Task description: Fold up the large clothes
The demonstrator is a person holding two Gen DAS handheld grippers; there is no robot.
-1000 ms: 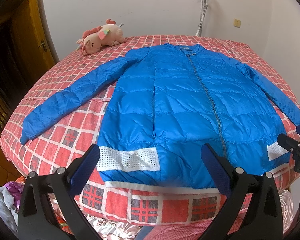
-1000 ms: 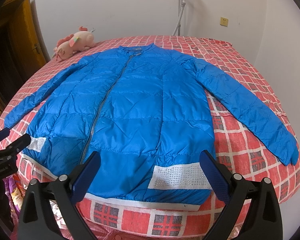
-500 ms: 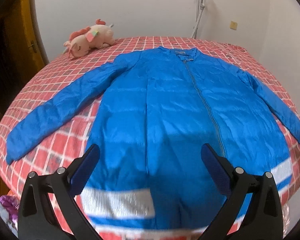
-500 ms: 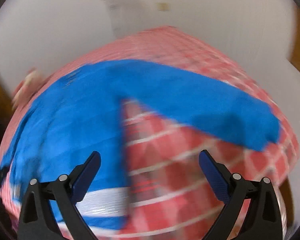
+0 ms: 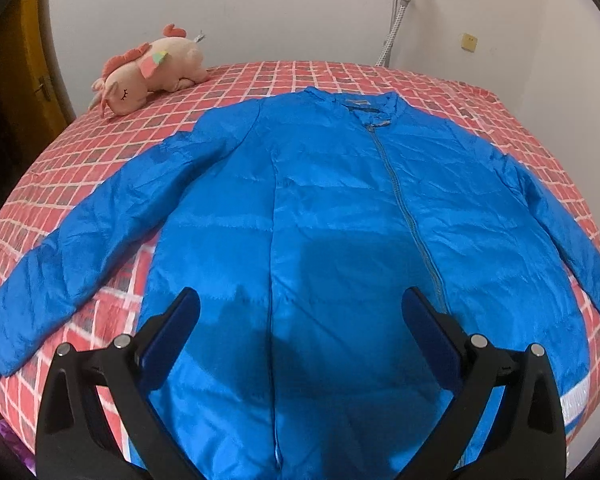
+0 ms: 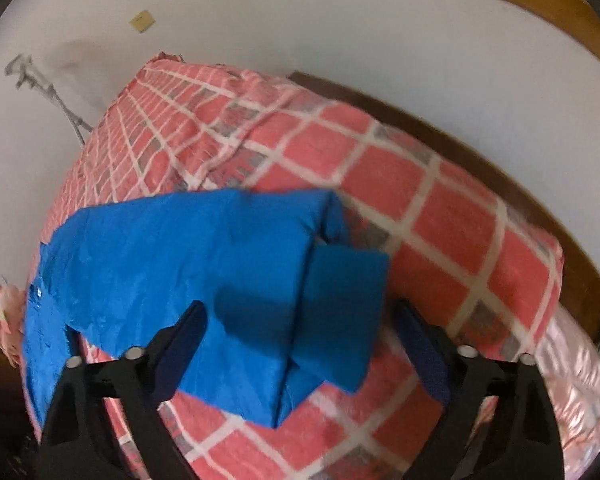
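Right hand-held gripper (image 6: 300, 344), jaws just narrowing but gripping nothing, straddles the jacket (image 5: 340, 240) sleeve cuff (image 6: 340, 312); sleeve runs off toward ten o'clock.

No readable text, brand, number or sign anywhere. Only a small dark label (image 5: 358, 103) inside the collar of the blue jacket (image 5: 340, 240), its print too small and blurred to make out.
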